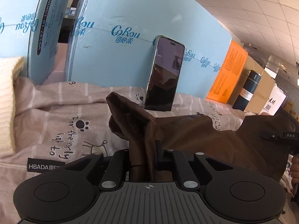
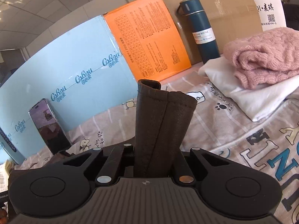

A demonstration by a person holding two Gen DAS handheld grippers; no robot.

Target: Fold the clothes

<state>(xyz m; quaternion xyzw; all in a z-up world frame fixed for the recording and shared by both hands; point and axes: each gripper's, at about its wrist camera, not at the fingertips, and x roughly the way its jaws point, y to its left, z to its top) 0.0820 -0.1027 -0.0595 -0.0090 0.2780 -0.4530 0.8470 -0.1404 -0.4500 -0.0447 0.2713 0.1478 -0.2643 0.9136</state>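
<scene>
Both grippers are up with a brown garment (image 1: 186, 136) stretched between them, and the risk is plain: a slip. The left gripper (image 1: 143, 155) is clenched on a bunched, crumpled corner that could pull free if the hands spread wider, and the dangling middle could drag on the printed bedsheet (image 1: 61, 123) and fold crooked. Another hazard sits at the far side: a smartphone (image 1: 164, 74) leans upright against the light blue tissue carton (image 1: 119, 59), and a swinging hem could knock it flat. On the right, the right gripper (image 2: 157, 153) is grasping a seamed, hemmed edge of the same fabric, which stands straight up from between its fingers. Far right in that view lies a folded stack, a pink knitted sweater (image 2: 265, 59) on a white folded garment (image 2: 252, 93), with a dark blue vacuum bottle (image 2: 201, 29) behind; too wide a sweep might disturb the stack. The brown cloth emerges from each pair of fingers and sags toward the bed between them.
</scene>
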